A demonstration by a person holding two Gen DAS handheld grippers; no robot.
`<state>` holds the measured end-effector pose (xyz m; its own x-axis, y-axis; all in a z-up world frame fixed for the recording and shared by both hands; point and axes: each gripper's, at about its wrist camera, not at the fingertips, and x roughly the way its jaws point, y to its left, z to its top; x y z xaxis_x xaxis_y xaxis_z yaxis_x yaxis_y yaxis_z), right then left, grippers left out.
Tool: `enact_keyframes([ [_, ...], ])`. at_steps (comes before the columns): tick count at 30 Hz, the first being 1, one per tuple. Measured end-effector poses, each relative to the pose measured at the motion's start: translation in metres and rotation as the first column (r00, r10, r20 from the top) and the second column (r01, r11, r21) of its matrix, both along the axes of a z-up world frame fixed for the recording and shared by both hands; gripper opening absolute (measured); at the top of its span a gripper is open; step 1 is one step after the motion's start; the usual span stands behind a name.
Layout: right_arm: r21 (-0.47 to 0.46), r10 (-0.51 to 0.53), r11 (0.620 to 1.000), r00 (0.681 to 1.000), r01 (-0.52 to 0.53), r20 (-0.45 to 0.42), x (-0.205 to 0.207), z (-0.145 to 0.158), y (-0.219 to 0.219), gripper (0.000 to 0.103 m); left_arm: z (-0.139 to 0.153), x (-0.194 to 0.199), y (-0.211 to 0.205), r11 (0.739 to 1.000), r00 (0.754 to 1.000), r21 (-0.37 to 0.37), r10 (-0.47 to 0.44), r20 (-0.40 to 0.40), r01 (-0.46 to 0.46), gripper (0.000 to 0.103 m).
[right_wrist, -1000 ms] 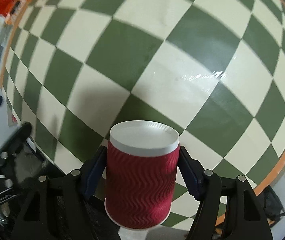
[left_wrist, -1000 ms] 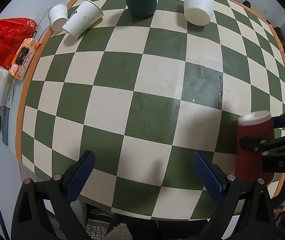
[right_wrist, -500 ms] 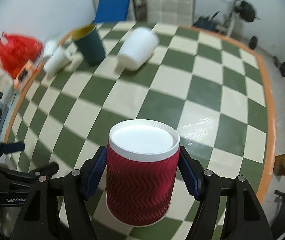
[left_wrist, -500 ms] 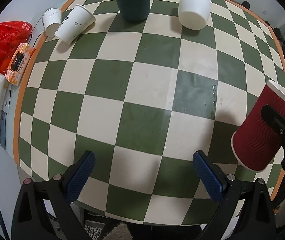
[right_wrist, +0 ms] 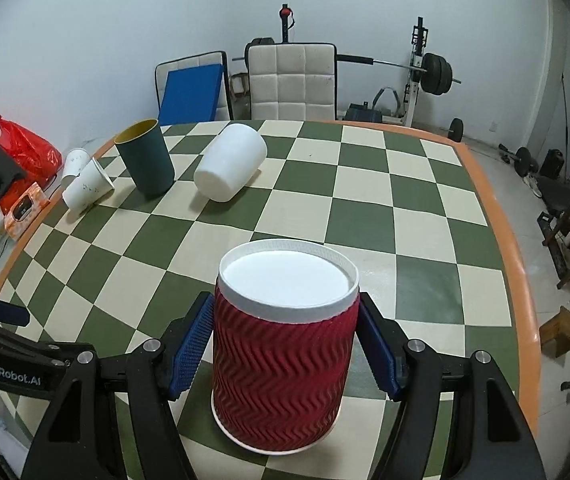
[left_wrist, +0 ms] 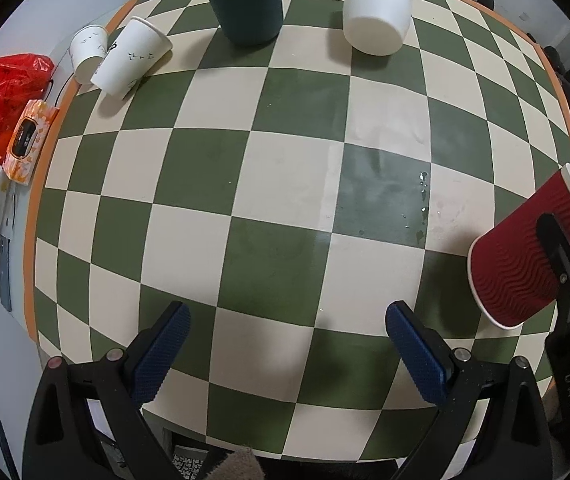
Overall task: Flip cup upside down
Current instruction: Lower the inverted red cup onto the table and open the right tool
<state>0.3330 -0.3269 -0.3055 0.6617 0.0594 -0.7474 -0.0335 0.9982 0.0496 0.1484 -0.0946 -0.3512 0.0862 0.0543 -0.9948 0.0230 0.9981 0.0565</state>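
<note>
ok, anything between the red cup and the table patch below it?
Nothing visible. The red cup is gripped in the right gripper, tilted above the near right part of the table. The squares beneath it look bare; the other cups stand at the far side.

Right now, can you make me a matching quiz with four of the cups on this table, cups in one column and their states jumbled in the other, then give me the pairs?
Cups:
1. red cup
2. green cup
3. big white cup
4. printed paper cup

States:
A. lying on its side against a smaller paper cup
B. standing upright, mouth up
C. clamped in the right gripper, off the table
D. tipped over alone, closed base toward the cameras

Pairs: 1-C, 2-B, 3-D, 4-A
</note>
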Motion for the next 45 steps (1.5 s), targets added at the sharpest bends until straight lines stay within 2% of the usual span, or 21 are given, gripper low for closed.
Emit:
enact_keyframes([
  [12,-0.006,0.000,1.000,1.000,0.001,0.027,-0.029,-0.008,0.003,0.072,-0.003,-0.004,-0.010,0.999,0.999,0.011,-0.037,0.006,0.037,0.100],
  [29,0.036,-0.023,0.999,0.996,0.026,-0.081,-0.054,-0.011,-0.003,0.073,0.004,-0.016,-0.011,0.999,0.998,0.006,-0.054,0.028,0.054,0.100],
  [30,0.041,-0.027,0.999,0.995,0.031,-0.093,-0.054,-0.011,-0.004,0.075,0.006,-0.017,-0.011,0.998,0.998,0.006,-0.056,0.031,0.056,0.100],
  [33,0.045,-0.033,0.998,0.994,0.038,-0.108,-0.055,-0.007,-0.004,0.088,0.011,-0.018,-0.012,0.998,0.997,0.005,-0.061,0.044,0.061,0.100],
  [37,0.055,-0.038,0.997,0.991,0.045,-0.129,-0.058,0.001,-0.003,0.094,0.017,-0.020,-0.013,0.998,0.996,0.004,-0.070,0.057,0.070,0.100],
  [45,0.049,-0.147,0.985,0.958,0.164,-0.246,-0.070,0.036,-0.019,0.095,0.048,-0.035,-0.015,0.991,0.986,0.010,-0.133,0.103,0.132,0.100],
])
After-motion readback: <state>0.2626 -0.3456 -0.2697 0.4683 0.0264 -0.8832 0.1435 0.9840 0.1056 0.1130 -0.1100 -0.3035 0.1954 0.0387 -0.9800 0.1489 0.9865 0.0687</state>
